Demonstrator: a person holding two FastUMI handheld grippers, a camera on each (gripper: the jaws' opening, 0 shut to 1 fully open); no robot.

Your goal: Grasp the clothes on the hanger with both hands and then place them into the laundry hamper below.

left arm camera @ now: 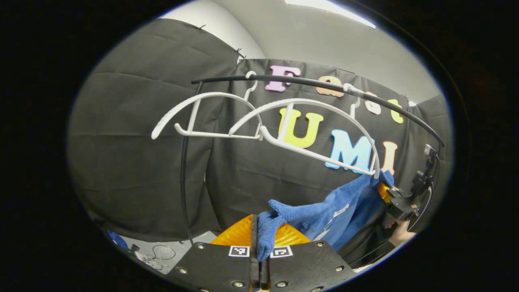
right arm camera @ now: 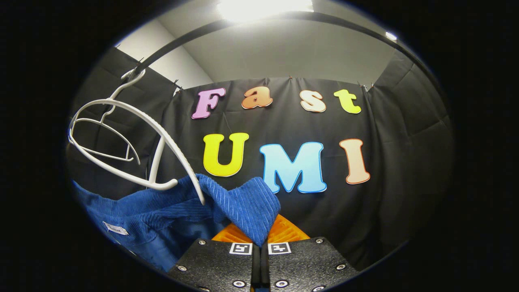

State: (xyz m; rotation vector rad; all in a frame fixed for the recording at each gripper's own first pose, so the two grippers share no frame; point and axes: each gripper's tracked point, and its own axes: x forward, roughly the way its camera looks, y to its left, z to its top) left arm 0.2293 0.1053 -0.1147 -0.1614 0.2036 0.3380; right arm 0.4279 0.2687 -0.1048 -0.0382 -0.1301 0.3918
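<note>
A blue ribbed garment stretches between both grippers, below the white hangers. My left gripper is shut on one corner of the garment, the cloth poking up between its fingers. In the right gripper view the same blue garment drapes to the left, and my right gripper is shut on its folded ribbed edge. The tip of a white hanger still touches the cloth. Farther off in the left gripper view, the right gripper and a hand hold the garment's other end by the hanger tip.
A black rail carries two white hangers; the second hanger hangs bare to the left. A black upright pole stands at the rail's left end. Cables lie on the grey floor at lower left.
</note>
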